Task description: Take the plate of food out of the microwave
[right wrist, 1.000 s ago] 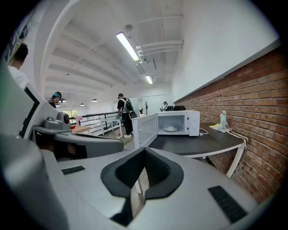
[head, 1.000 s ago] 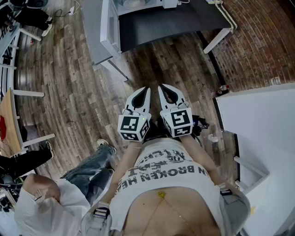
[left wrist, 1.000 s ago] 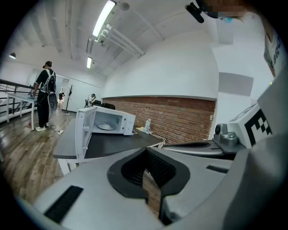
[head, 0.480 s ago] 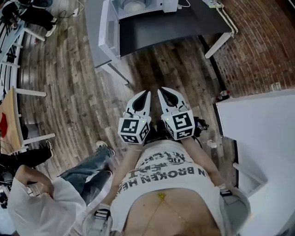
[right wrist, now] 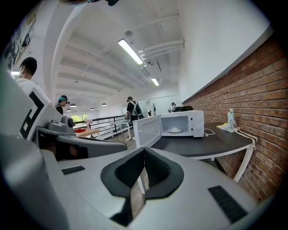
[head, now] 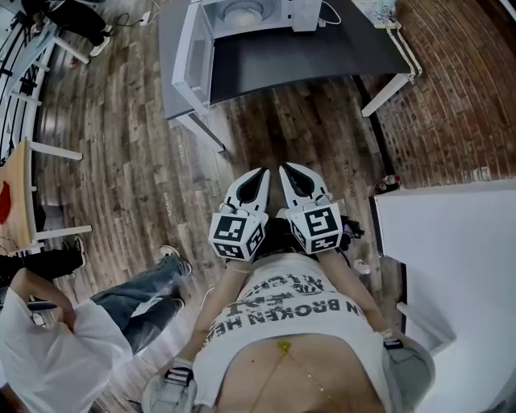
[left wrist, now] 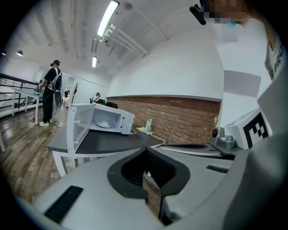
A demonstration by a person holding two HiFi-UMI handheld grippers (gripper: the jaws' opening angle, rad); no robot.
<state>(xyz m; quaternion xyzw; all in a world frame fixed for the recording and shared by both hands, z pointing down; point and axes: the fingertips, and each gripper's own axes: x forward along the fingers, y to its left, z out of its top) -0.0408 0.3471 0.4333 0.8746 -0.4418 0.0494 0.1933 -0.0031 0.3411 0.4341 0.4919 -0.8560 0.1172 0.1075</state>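
Note:
A white microwave [head: 258,12] stands on a dark table [head: 306,48] at the top of the head view, its door [head: 193,52] swung open to the left. A white plate [head: 242,12] with pale food lies inside. The left gripper view shows the microwave [left wrist: 101,119] and plate [left wrist: 104,124] far ahead, as does the right gripper view: microwave [right wrist: 180,123], plate [right wrist: 174,130]. My left gripper [head: 260,176] and right gripper [head: 284,171] hang side by side over the wooden floor, well short of the table. Both are shut and hold nothing.
A person in white [head: 48,347] crouches at the lower left, jeans-clad legs [head: 145,290] close to me. A white counter [head: 451,258] borders the right, with a brick wall [head: 451,81] beyond. A bottle [right wrist: 230,117] stands on the table's right end. A wooden table [head: 12,202] sits far left.
Both grippers have moved forward together toward the table, still shut. The microwave and its plate have come further into the head view. The person at lower left has shifted.

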